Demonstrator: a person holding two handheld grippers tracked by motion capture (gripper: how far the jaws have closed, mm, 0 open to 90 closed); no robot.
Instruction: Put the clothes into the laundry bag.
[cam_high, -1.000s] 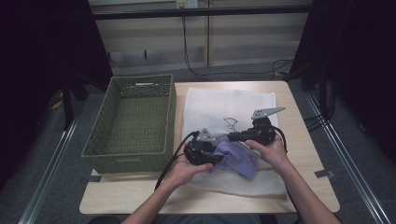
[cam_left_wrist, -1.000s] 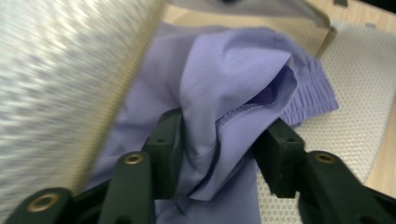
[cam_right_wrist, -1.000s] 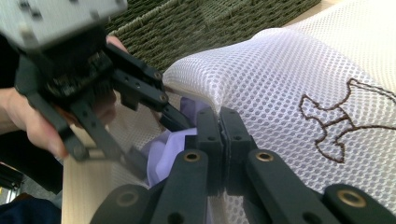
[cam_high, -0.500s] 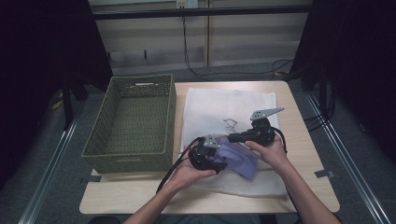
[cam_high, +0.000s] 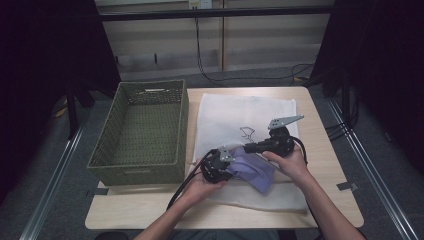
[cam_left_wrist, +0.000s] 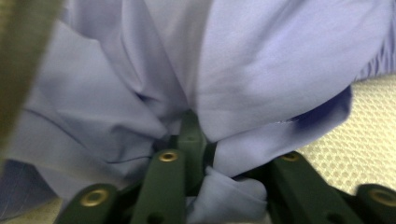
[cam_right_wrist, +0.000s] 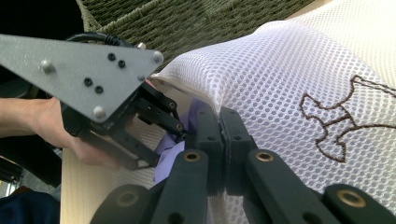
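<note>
Purple cloth bunched at the white mesh bag's mouth, pinched by left gripper just closing, bag edge clamped up by right gripper for stuffing in.

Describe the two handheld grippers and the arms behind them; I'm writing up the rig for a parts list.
Both grippers are black. The left gripper and the right gripper each have two jaws built of dark bars joined by brass-coloured rivets. A grey three-cornered plate with small screws tops each one. A black cable trails from the left one. The forearms are bare, with no sleeves visible.
</note>
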